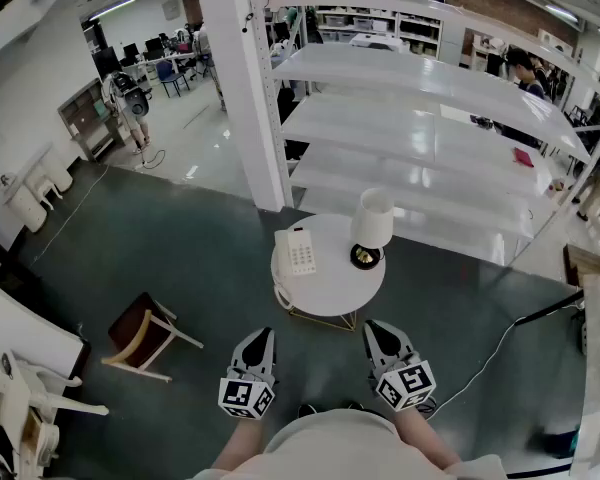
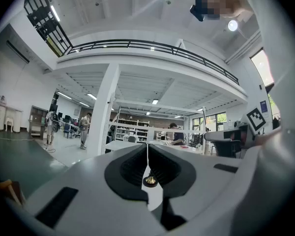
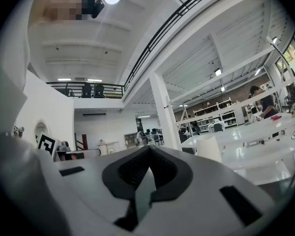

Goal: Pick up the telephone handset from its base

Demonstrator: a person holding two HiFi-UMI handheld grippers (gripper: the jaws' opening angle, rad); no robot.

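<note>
Left gripper point(image 1: 263, 334): lower centre of the head view, left of the midline, pointing up the frame toward the table; in its own view point(image 2: 147, 147) the fingers meet tip to tip with nothing between them.
Right gripper point(image 1: 374, 326): lower centre, right of the midline, beside the left one and apart from it; in its own view point(image 3: 148, 149) the fingers are likewise pressed together and empty.
Telephone handset point(image 1: 281, 255): middle of the head view, lying in place along the left side of its base, well apart from both grippers.
Telephone base point(image 1: 302, 251): white, keypad facing up, on the left part of the table top.
Round table point(image 1: 330, 298): white, just above the grippers in the frame.
Lamp point(image 1: 372, 224): white shade over a dark and gold foot, upright on the table's right part, beside the telephone.
Wooden chair point(image 1: 140, 334): lower left, on the dark floor.
Shelving point(image 1: 420, 138): white, empty-looking tiers, upper right.
Pillar point(image 1: 242, 88): white, upper centre.
</note>
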